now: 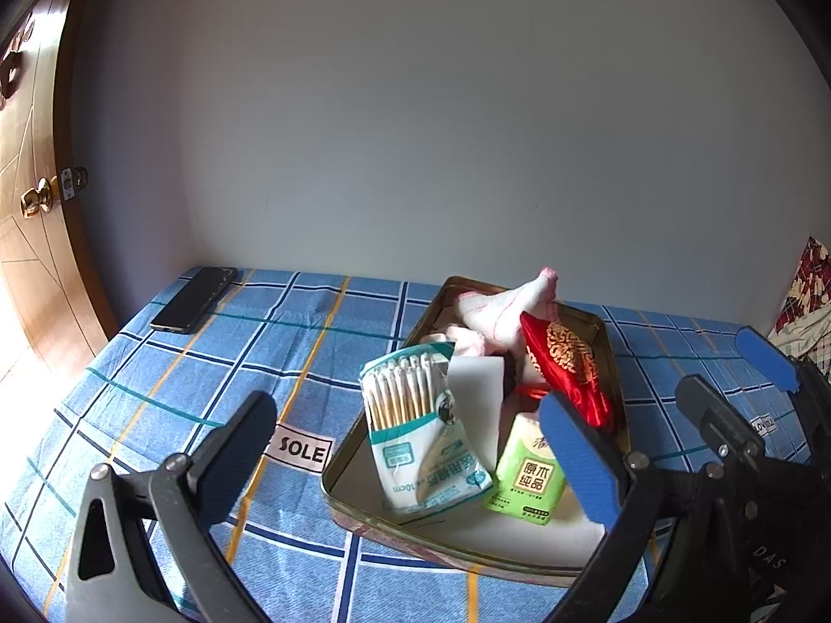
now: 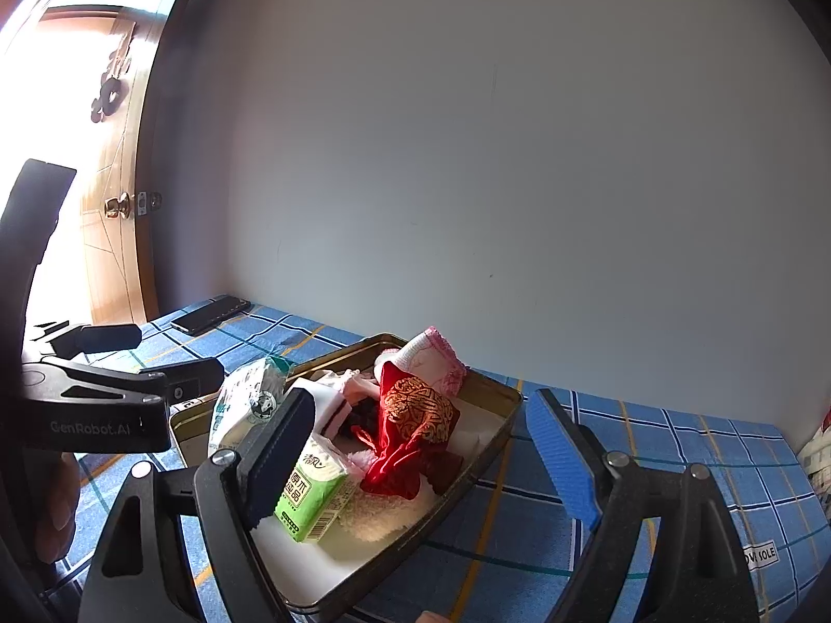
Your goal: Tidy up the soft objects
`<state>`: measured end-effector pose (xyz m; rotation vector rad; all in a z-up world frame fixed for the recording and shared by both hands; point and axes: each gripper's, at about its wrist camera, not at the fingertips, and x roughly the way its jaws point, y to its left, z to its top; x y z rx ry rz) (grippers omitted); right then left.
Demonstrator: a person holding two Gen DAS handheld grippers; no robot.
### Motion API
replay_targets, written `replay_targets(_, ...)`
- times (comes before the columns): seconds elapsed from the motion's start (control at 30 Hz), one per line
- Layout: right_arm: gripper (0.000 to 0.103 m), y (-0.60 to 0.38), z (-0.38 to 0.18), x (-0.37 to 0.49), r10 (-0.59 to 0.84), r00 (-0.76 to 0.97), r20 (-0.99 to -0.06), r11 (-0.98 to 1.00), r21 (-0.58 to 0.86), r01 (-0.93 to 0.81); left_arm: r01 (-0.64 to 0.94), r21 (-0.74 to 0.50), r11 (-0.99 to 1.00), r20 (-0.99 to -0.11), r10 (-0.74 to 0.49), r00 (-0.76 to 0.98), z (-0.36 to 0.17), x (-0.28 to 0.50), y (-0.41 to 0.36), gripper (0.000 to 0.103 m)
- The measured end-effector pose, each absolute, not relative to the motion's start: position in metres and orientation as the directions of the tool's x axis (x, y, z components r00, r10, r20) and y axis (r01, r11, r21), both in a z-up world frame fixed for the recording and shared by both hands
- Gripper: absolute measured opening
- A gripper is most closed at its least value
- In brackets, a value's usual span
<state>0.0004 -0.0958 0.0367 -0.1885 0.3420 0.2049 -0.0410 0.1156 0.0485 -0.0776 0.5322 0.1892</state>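
Note:
A metal tin tray [image 1: 358, 524] [image 2: 498, 431] sits on the blue checked cloth. In it lie a cotton swab pack [image 1: 415, 425] [image 2: 244, 405], a green tissue pack [image 1: 527, 477] [image 2: 311, 493], a red embroidered pouch [image 1: 568, 363] [image 2: 415, 415], a white-pink sock [image 1: 509, 306] [image 2: 436, 358] and pale soft cloths. My left gripper [image 1: 410, 451] is open and empty just in front of the tray. My right gripper [image 2: 420, 451] is open and empty, its jaws straddling the tray's near right part. The right gripper also shows in the left wrist view [image 1: 737, 379].
A black phone [image 1: 195, 298] [image 2: 210, 314] lies at the cloth's far left corner by the wall. A wooden door with a brass knob [image 1: 36, 197] stands at left. Patterned fabric [image 1: 802, 290] lies at the right edge. The left gripper shows in the right wrist view [image 2: 130, 358].

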Motion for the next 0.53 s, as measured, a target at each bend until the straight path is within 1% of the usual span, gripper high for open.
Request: replay_targets(0.53,0.086,-0.0969,0.0354,0.0035,0.180,0.916,-0.358,0.962,-0.129,-0.240,-0.212,0.015,0.977,-0.510,0.190,0.839,0.0428,-0.0401,0.1147,0.103)
